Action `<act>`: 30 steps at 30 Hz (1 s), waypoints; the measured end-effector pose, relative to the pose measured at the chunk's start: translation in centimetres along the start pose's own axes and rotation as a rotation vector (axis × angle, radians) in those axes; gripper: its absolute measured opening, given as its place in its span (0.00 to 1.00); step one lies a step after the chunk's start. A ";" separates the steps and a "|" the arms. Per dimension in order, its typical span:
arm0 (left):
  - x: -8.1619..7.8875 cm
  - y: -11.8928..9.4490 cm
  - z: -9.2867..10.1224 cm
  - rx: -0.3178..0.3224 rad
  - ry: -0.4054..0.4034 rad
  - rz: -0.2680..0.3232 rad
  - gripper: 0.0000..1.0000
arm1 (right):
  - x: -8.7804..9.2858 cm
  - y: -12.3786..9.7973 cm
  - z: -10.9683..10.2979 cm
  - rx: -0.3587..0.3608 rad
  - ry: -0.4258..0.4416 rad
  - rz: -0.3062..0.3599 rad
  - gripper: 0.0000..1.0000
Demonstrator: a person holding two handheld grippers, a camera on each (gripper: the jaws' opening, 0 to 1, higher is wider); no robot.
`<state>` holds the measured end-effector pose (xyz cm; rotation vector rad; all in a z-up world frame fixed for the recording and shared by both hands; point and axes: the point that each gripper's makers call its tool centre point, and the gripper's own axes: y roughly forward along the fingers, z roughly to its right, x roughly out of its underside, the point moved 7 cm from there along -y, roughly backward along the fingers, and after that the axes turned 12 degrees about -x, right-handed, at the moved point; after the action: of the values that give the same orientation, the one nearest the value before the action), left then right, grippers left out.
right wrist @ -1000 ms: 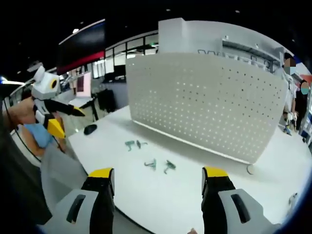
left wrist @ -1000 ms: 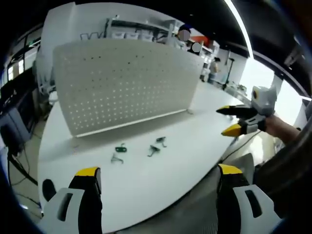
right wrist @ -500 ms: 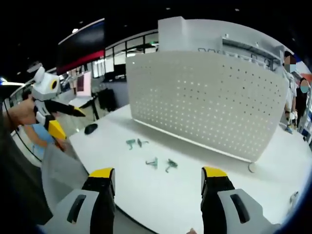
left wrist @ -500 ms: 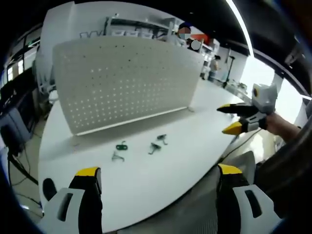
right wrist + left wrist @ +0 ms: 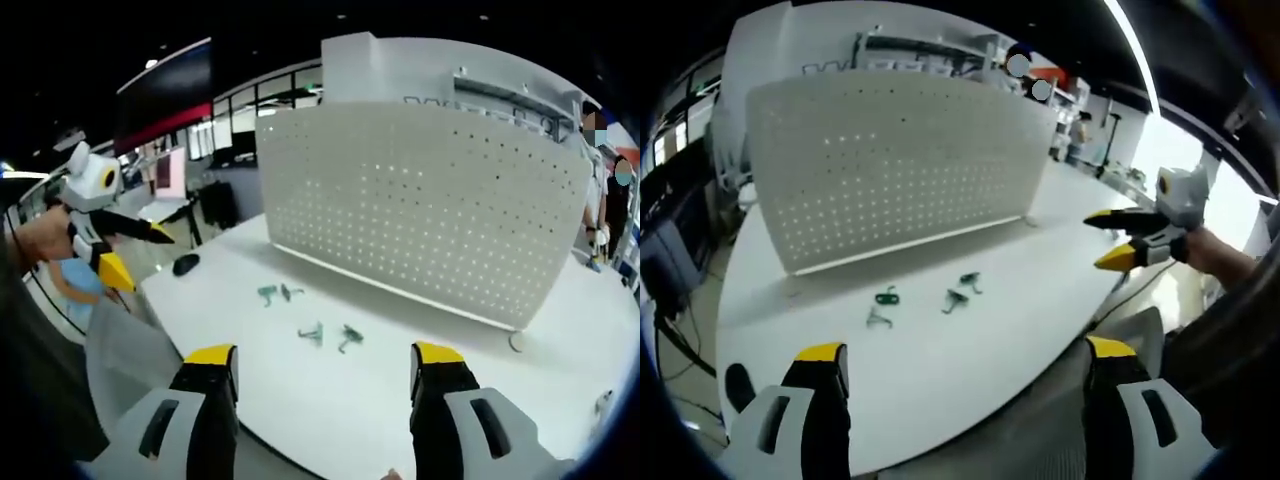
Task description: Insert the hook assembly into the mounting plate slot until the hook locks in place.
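Observation:
A white perforated mounting plate [image 5: 890, 170] [image 5: 420, 210] stands upright on the white table [image 5: 940, 370] [image 5: 350, 410]. Several small green and grey hooks lie in front of it: a green one [image 5: 887, 297], a grey one [image 5: 878, 320], and two more [image 5: 955, 300] [image 5: 969, 283]. In the right gripper view the same hooks lie as two pairs [image 5: 276, 294] [image 5: 330, 336]. My left gripper [image 5: 960, 365] [image 5: 125, 250] is open and holds nothing, well short of the hooks. My right gripper [image 5: 325, 362] [image 5: 1118, 240] is open too, off to the right of the table.
A dark computer mouse [image 5: 185, 264] lies near the table's left corner. Shelving and people stand behind the plate [image 5: 1020, 65]. A small round foot [image 5: 516, 343] sits at the plate's right end. The table edge curves close to both grippers.
Almost nothing differs; both views have shifted very slightly with the hands. The hooks and plate lie as before, and both grippers remain open.

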<state>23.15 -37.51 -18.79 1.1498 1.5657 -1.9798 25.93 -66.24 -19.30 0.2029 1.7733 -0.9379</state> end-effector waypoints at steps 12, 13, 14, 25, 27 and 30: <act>0.1 0.0 0.2 0.006 0.004 -0.004 0.99 | 0.0 -0.1 0.0 0.000 0.009 0.007 0.68; 0.1 0.0 0.3 0.006 0.005 -0.004 0.99 | -0.1 -0.1 0.0 0.000 0.008 0.007 0.68; 0.1 0.0 0.3 0.006 0.006 -0.004 0.99 | -0.1 -0.1 0.0 -0.001 0.007 0.007 0.68; 0.0 0.1 0.2 0.004 0.009 -0.010 0.99 | -0.7 0.1 -0.1 -0.015 -0.001 -0.004 0.65; 0.0 0.1 0.2 0.006 0.009 -0.012 0.99 | -0.7 0.4 -0.1 -0.019 0.003 -0.008 0.65; 0.1 0.2 0.3 0.009 0.010 -0.014 0.99 | -0.5 1.0 -0.1 -0.029 -0.001 -0.022 0.65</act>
<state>23.15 -37.81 -18.94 1.1568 1.5751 -1.9952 26.64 -65.34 -19.33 0.1644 1.7904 -0.9277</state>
